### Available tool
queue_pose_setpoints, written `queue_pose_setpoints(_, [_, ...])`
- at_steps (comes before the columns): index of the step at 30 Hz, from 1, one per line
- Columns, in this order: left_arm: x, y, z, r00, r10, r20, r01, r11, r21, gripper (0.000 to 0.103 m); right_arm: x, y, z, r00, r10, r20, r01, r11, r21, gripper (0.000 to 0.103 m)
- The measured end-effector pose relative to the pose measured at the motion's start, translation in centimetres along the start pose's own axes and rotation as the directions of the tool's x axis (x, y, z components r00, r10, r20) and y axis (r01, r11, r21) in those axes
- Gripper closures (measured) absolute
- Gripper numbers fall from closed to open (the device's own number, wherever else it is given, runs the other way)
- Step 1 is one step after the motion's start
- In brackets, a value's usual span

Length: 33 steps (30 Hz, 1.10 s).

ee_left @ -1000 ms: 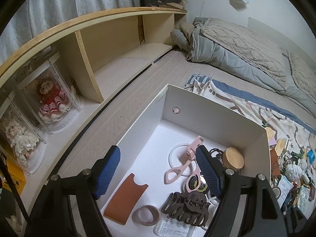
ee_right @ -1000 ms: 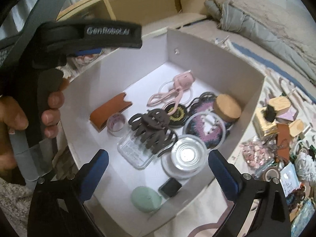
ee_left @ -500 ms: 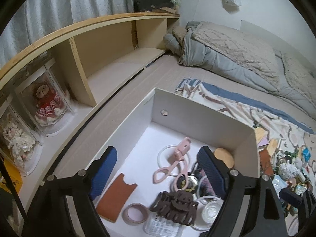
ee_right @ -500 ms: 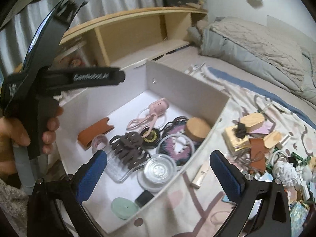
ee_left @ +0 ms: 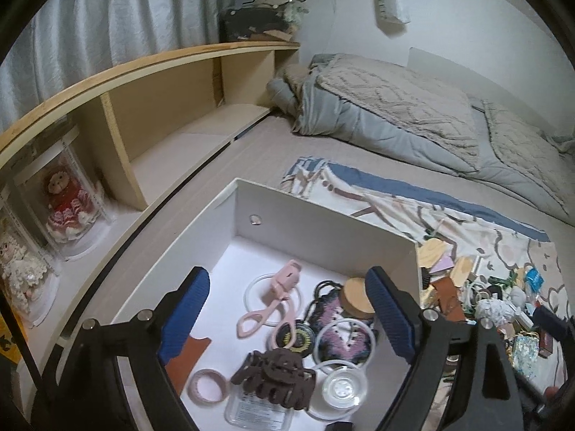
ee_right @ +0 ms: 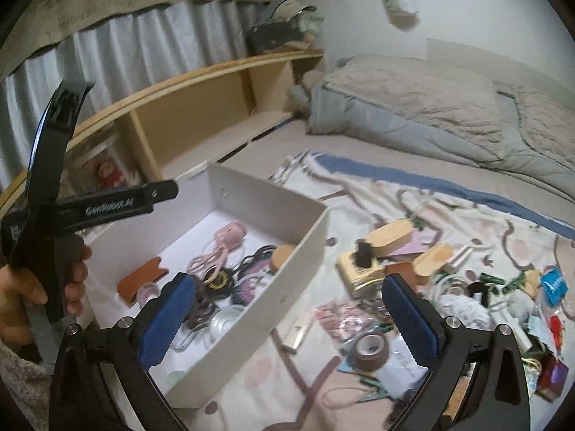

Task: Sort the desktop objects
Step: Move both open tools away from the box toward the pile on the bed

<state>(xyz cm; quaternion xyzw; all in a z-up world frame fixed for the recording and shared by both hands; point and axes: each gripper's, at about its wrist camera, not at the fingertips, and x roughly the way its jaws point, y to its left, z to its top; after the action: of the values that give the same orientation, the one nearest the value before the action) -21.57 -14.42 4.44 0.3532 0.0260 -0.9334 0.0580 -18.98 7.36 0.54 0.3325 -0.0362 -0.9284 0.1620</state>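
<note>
A white open box (ee_left: 323, 215) sits on the bed and holds a pink eyelash curler (ee_left: 273, 298), a brown claw clip (ee_left: 276, 370), a brown leather sleeve (ee_left: 187, 355), a wooden lid (ee_left: 355, 298) and clear round lids. My left gripper (ee_left: 287, 309) hovers above these things. Its jaws are opening and nothing is between them. My right gripper (ee_right: 291, 305) is open and empty, and it straddles the box's right wall (ee_right: 287, 280). Right of the box, a pile of small items lies on a patterned cloth (ee_right: 359, 186), among them wooden blocks (ee_right: 390, 233) and a brown tape roll (ee_right: 372, 348).
A wooden shelf unit (ee_left: 172, 107) runs along the left, with dolls in clear cases (ee_left: 68, 201). A folded grey quilt (ee_left: 395, 115) lies at the back. In the right wrist view, a hand (ee_right: 21, 287) grips the left tool's handle beside the box.
Both views have pulled back and risen from the box. The right wrist view has swung right toward the pile on the cloth. The left jaws stand wider apart.
</note>
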Motion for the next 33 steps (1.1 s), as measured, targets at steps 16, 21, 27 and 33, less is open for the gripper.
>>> queue_pose_setpoints(16, [-3.1, -5.8, -1.1, 0.987, -0.149, 0.061, 0.141, 0.983, 0.116, 0.0, -5.6, -6.3, -0.8, 0.987, -0.146, 0.067, 0.142, 0.988, 0.065, 0.0])
queue_pose_setpoints(21, [-4.5, -7.1, -1.3, 0.98, -0.177, 0.092, 0.164, 0.978, 0.131, 0.0, -7.3, -7.8, -1.2, 0.978, -0.191, 0.082, 0.185, 0.98, 0.075, 0.0])
queue_pose_setpoints(27, [-6.1, -8.8, -1.4, 0.969, -0.227, 0.1, 0.209, 0.965, 0.159, 0.0, -9.3, -9.4, -1.6, 0.973, -0.216, 0.084, 0.208, 0.973, 0.096, 0.0])
queue_pose_setpoints(33, [-7.5, -10.5, -1.5, 0.952, -0.282, 0.121, 0.258, 0.95, 0.178, 0.0, -11.8, -10.5, -1.9, 0.961, -0.254, 0.11, 0.245, 0.966, 0.086, 0.0])
